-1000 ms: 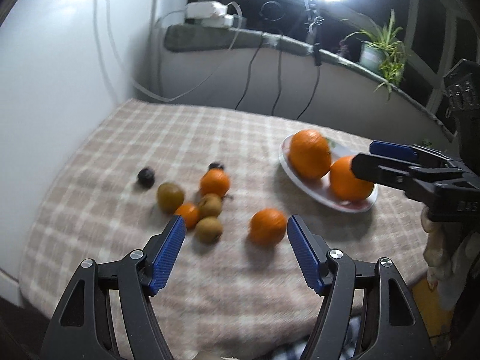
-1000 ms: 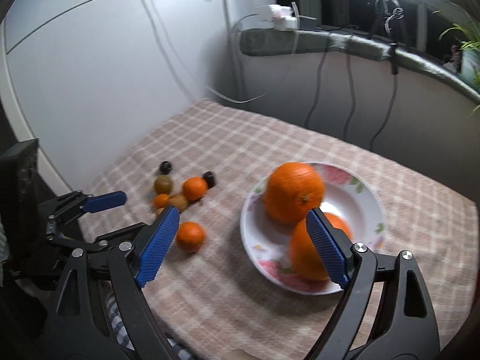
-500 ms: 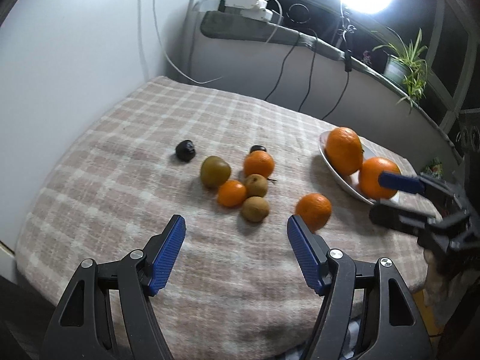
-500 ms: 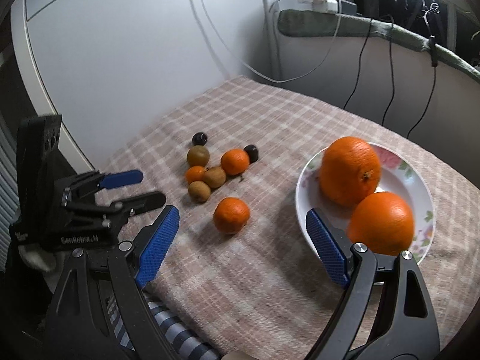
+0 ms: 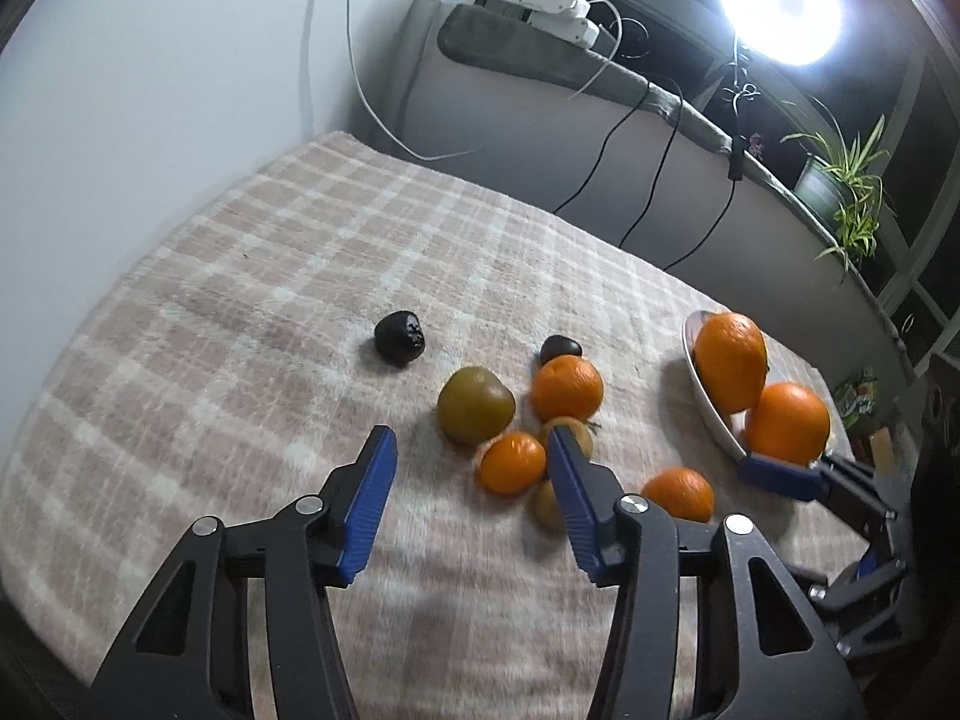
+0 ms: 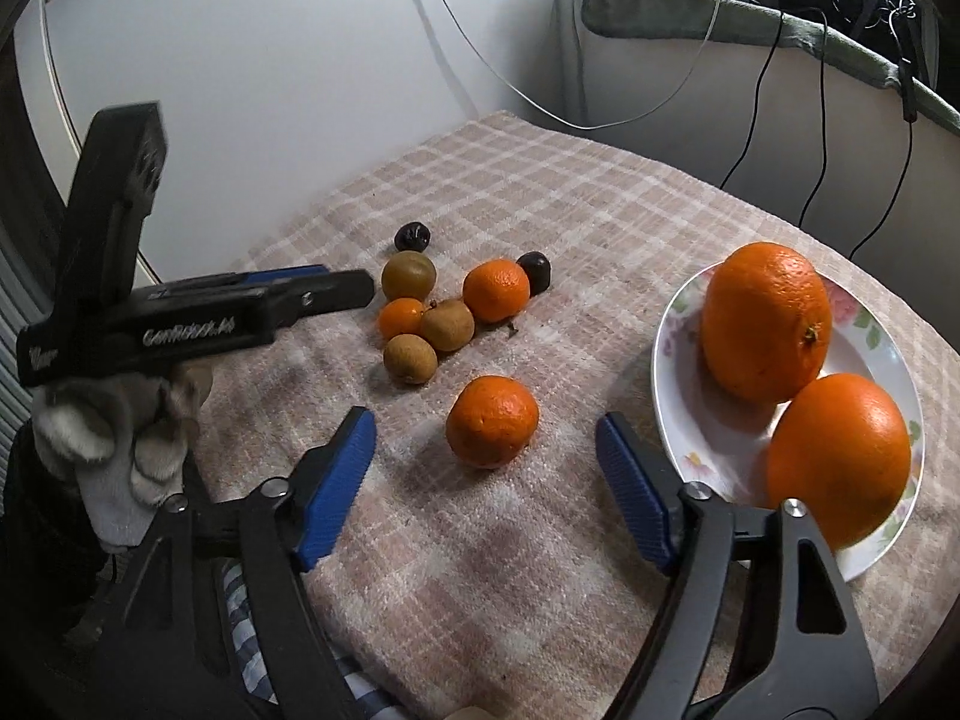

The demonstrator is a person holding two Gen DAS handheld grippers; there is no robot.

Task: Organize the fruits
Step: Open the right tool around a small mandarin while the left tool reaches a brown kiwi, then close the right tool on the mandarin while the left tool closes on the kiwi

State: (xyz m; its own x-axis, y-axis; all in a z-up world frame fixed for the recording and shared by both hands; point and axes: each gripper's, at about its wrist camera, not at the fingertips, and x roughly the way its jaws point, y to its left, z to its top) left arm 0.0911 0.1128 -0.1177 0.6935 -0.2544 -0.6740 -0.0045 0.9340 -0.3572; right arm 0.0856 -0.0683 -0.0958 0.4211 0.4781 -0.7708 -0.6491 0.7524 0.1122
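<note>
Right wrist: tangerine (image 6: 492,422) lies just beyond the closing right tool (image 6: 486,468).

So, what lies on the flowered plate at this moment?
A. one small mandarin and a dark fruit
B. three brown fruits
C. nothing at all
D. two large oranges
D: in the right wrist view the plate holds two large oranges, one behind the other, while the small mandarins, the brown fruits and the dark fruits all lie on the checked cloth beside it.
</note>
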